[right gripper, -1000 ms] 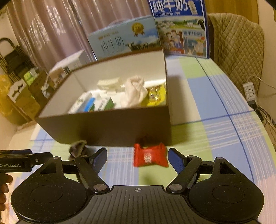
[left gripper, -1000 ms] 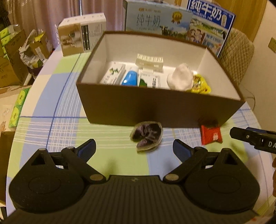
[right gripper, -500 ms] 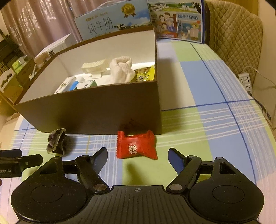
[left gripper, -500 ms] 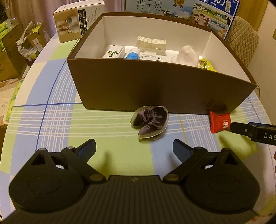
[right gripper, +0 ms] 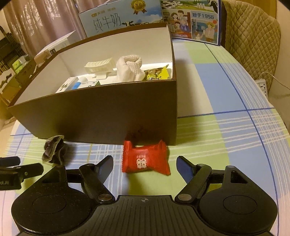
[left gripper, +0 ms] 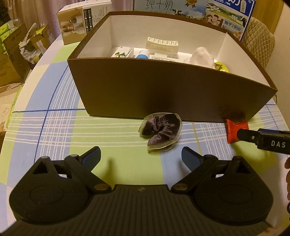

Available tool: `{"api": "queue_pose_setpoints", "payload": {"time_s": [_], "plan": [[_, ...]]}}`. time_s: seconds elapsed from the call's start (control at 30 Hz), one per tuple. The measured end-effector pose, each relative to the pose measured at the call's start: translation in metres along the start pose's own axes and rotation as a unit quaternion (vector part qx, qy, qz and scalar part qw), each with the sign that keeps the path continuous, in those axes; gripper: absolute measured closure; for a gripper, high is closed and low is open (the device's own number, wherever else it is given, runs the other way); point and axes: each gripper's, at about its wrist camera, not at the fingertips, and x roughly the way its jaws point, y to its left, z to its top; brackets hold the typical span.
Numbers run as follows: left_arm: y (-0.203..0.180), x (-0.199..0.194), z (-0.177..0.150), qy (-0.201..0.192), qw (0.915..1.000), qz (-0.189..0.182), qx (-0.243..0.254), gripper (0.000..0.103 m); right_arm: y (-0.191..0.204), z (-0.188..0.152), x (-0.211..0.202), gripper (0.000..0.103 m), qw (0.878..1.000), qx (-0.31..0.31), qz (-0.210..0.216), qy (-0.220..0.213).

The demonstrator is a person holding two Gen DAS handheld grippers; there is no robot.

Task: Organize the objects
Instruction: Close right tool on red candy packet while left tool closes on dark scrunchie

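Left tool: your left tool sits low over the worktop with its jaws spread wide and nothing between them.
Purple scrunchie: the purple scrunchie lies on the checked cloth just ahead of that tool, slightly right of its centre line, close to the box's front wall.
Right tool: your right tool is also spread apart, holding nothing.
Red candy packet: the red candy packet lies flat between your right tool's fingertips, apart from both, just in front of the box's near right corner.
Brown box: the brown box stands open on the worktop; inside you can see a white knitted item, a yellow snack packet, a white comb-like piece and small cartons.
Beyond the box: two blue milk cartons stand behind it, and a quilted chair back is at the far right.
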Motion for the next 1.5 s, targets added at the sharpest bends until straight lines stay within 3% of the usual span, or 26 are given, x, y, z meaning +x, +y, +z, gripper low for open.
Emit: {"api": "queue_pose_setpoints", "payload": {"time_s": [0.13,0.47,0.9,1.17,1.37,1.43,1.5], "plan": [[0.000,0.004,0.000,0.001,1.0000,0.007,0.001,0.009,0.005,0.003,0.013,0.033,1.000,-0.011,-0.008,0.005],[0.002,0.005,0.000,-0.005,1.0000,0.003,-0.004,0.009,0.009,-0.001,0.026,0.062,0.999,-0.043,-0.023,0.008],[-0.009,0.014,0.012,-0.027,0.9987,-0.015,0.041,0.013,0.019,-0.005,0.025,0.068,0.998,-0.067,-0.007,0.018],[-0.026,0.044,0.021,-0.018,0.9963,-0.019,0.082,0.030,0.017,-0.005,0.024,0.068,0.998,-0.062,-0.003,0.020],[-0.026,0.055,0.022,-0.013,0.9965,-0.021,0.080,0.041,0.017,-0.004,0.024,0.068,0.998,-0.063,-0.002,0.020],[-0.025,0.058,0.022,-0.009,0.9964,-0.025,0.080,0.055,0.017,-0.004,0.025,0.068,0.998,-0.063,-0.002,0.020],[-0.025,0.058,0.022,-0.009,0.9965,-0.024,0.080,0.058,0.017,-0.004,0.024,0.068,0.998,-0.063,-0.002,0.020]]}}
